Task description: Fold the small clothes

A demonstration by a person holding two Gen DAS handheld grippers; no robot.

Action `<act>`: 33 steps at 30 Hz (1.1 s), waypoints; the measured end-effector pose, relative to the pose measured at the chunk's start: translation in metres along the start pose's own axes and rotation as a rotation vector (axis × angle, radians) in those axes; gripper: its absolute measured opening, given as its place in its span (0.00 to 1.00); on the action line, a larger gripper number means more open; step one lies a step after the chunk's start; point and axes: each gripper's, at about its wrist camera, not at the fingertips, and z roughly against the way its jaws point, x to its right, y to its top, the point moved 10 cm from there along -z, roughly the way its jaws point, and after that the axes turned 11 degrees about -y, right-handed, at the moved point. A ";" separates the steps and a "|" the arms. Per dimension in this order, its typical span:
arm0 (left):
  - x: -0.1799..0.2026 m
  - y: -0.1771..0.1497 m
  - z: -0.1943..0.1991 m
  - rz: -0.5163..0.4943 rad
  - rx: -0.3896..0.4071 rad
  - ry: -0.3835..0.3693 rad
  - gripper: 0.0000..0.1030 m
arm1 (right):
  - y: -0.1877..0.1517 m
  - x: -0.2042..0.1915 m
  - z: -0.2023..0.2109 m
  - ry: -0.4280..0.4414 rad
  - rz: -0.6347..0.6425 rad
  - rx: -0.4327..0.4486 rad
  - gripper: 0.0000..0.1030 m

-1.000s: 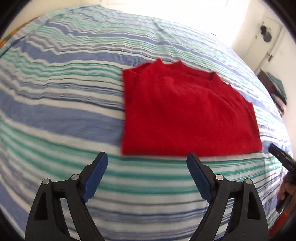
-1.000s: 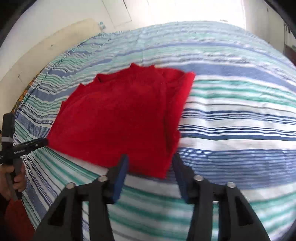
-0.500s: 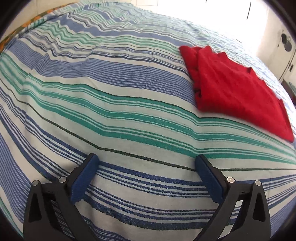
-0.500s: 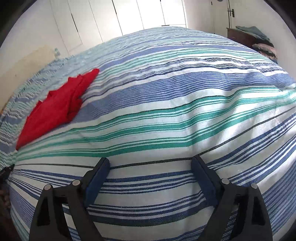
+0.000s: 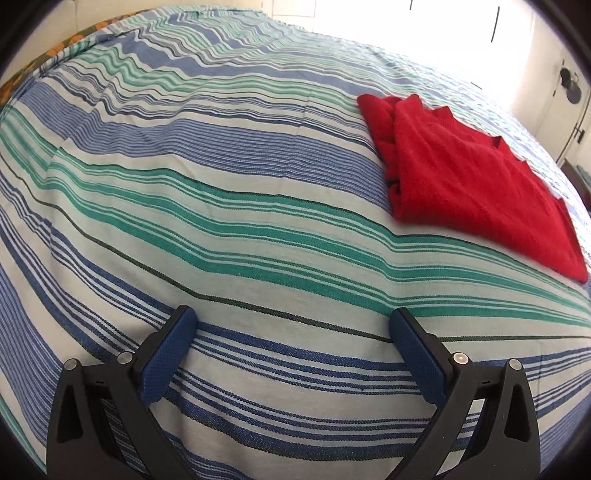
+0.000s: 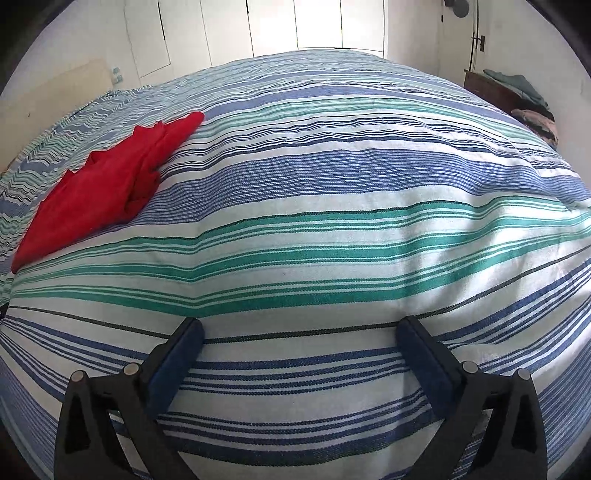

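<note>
Folded red shirt [image 5: 476,188] lies on the striped bedspread [image 5: 229,206]; both grippers, left [image 5: 293,325] and right [image 6: 301,334], released and empty; fold apparently complete, fresh garment needed.

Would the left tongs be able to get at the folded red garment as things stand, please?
Probably yes: the left tongs are open, and only bare striped bedspread lies between them and the red garment.

A home bedroom: a bed under a striped bedspread [image 6: 332,192], white closet doors [image 6: 229,33], clothes piled on a dresser [image 6: 517,88].
</note>
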 end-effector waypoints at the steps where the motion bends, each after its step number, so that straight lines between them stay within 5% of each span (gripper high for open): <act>1: 0.000 0.000 0.000 0.000 0.002 0.000 0.99 | 0.000 -0.001 0.000 -0.001 0.000 0.000 1.00; 33: 0.000 0.000 0.001 -0.002 0.007 0.009 0.99 | -0.001 -0.001 0.004 0.010 -0.009 0.004 1.00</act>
